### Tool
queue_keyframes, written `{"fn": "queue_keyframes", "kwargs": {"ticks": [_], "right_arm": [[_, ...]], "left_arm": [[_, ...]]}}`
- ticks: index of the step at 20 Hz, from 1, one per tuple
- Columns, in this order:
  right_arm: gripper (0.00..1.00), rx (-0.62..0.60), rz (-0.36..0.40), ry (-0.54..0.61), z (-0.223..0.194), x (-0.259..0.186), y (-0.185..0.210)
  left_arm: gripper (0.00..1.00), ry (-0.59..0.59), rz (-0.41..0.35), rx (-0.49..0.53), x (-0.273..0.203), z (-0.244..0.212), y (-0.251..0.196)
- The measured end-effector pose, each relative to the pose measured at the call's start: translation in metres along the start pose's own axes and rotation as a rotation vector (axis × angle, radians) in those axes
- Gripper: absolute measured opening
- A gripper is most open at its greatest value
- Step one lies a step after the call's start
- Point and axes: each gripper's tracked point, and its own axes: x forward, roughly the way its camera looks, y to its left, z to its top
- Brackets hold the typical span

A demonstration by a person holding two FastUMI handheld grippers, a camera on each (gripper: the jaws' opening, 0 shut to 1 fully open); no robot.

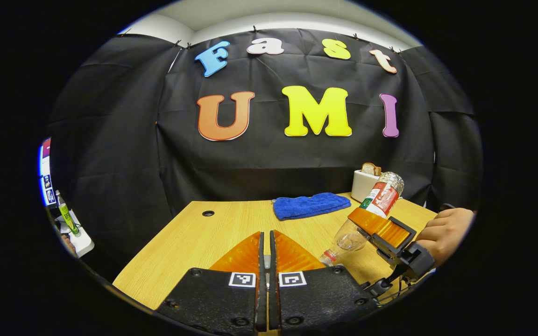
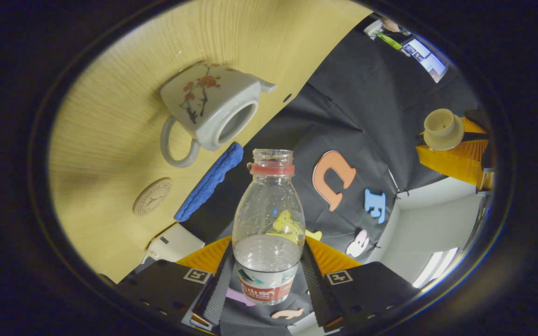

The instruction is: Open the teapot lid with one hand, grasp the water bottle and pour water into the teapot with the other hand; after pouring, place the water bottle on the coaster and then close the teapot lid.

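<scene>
In the left gripper view, a green-labelled bottle (image 1: pixel 66 215) stands on a white surface at the far left edge, beyond the wooden table (image 1: pixel 189 242). Toward the middle, the left gripper (image 1: pixel 265 247) sits low over the table with its two fingers drawn almost together around a thin grey stem, which is probably the knob of the teapot lid, though here little of it shows. Behind it a folded blue cloth (image 1: pixel 311 205) lies on the table, and to its right a white holder (image 1: pixel 364 184) stands with a slice of bread in it. Farther right, the water bottle (image 1: pixel 367 214) is tipped steeply, open mouth down toward the table, clamped in the right gripper (image 1: pixel 381 228), which a hand (image 1: pixel 444 231) holds from the right edge. In the right gripper view, which is rolled over with the bottle, the white square teapot (image 2: pixel 213 112) with a red blossom painting stands on the table with its mouth uncovered, and the round coaster (image 2: pixel 152 197) lies near it with nothing on it. In the centre both fingers of the right gripper press on the bottle's labelled body, with a little water pooled inside. At the far right, the teapot lid (image 2: pixel 442 129) hangs in the left gripper's fingers, well apart from the teapot.
</scene>
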Motion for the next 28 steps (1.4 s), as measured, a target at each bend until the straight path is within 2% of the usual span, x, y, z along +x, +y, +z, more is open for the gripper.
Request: {"fn": "queue_keyframes", "kwargs": {"ticks": [4,9,13,17,19,25,28], "right_arm": [[0.76,0.11,0.057,0.011,-0.002,0.0,0.018],[0.74,0.486,0.242,0.02,0.003,-0.012,0.059],[0.76,0.667,0.234,0.089,-0.024,-0.026,0.072],[0.74,1.014,0.276,0.141,-0.047,-0.029,0.099],[0.74,1.173,0.248,0.161,-0.062,-0.028,0.096],[0.74,1.625,0.257,0.219,-0.09,-0.028,0.09],[0.76,1.788,0.253,0.207,-0.098,-0.019,0.085]], "left_arm": [[0.04,0.002,0.003,0.002,0.001,-0.001,0.002],[0.04,-0.015,0.012,-0.016,0.002,0.004,0.003],[0.04,-0.016,0.008,-0.042,0.003,0.005,-0.002],[0.04,-0.019,0.017,-0.051,0.003,0.005,-0.002],[0.04,-0.02,0.021,-0.06,0.005,0.005,-0.001],[0.04,0.012,0.023,-0.07,0.011,-0.004,-0.002],[0.04,0.006,0.006,-0.068,0.01,-0.002,-0.009]]}}
